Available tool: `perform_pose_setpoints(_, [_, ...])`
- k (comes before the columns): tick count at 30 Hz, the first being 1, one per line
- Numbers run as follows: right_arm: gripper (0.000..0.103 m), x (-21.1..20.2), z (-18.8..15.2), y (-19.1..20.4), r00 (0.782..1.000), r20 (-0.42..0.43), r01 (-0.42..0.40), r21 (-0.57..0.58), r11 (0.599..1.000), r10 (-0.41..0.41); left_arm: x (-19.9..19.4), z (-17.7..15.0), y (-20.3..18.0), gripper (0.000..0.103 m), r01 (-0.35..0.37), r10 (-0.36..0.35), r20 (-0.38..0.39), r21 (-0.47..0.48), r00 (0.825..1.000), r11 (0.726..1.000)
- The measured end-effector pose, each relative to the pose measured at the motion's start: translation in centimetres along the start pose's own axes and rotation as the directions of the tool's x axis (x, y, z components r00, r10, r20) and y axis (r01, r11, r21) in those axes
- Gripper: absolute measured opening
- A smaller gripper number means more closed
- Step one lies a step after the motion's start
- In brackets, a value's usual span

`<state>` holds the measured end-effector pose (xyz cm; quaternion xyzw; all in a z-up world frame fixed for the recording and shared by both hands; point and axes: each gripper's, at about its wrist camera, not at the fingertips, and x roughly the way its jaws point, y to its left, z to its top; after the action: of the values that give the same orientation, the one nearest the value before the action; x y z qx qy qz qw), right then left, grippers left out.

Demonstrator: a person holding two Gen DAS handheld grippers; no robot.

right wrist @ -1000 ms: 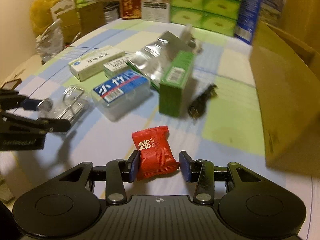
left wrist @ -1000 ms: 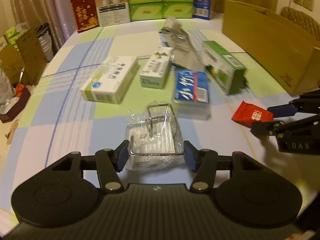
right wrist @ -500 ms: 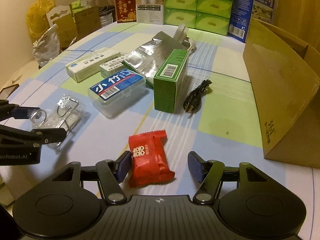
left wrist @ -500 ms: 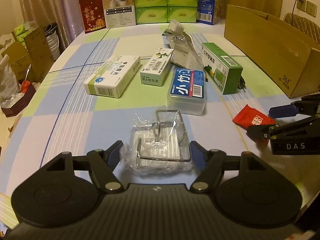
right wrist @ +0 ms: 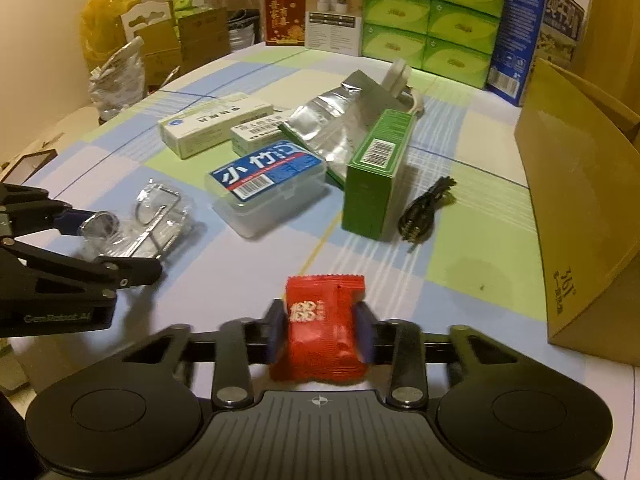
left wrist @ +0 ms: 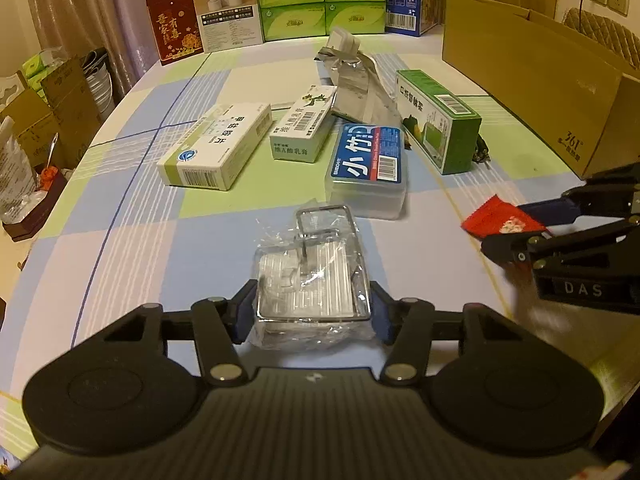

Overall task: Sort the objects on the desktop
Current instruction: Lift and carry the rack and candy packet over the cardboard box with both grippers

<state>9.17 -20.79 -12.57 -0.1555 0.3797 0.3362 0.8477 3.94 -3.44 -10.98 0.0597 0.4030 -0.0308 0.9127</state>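
1. Red packet (right wrist: 320,328) sits pinched in the right gripper (right wrist: 320,330), whose jaws have just been closing and now press both its sides, just over the table (right wrist: 460,280).
2. Left gripper (left wrist: 310,312) has just been closing too, now clamping the wrapped wire rack (left wrist: 312,276).
3. Boxes lie beyond; carton (right wrist: 580,184) far right.

A checked tablecloth (left wrist: 132,240) covers the table; on it lie medicine boxes (left wrist: 218,146), a blue-lidded case (left wrist: 368,160), a black cable (right wrist: 426,210).

Left tongs (left wrist: 312,314) around bagged wire rack (left wrist: 312,280)
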Motion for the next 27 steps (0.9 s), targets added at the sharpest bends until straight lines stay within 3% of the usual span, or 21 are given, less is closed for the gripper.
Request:
perform_pose_setpoints(15, [0.026,-1.6,0.5,-1.3,0.997,0.064,0.031,0.092,0.995,-0.037,-0.5,0.7,-0.9,0.049,0.040,-0.040,0.031,0.002,0.999,0.999])
perform_pose_setpoints(16, [0.026,-1.6,0.5,-1.3,0.997,0.067,0.033,0.096,0.995,-0.040,-0.6,0.8,-0.9,0.049,0.002,0.000,0.031,-0.043,1.000,0.999])
perform_pose_setpoints(27, [0.026,-2.4,0.6,-1.9,0.995,0.082,0.045,0.132,0.990,-0.056,-1.4,1.3,-1.9,0.049,0.018,-0.017,0.057,-0.019,0.998,1.000])
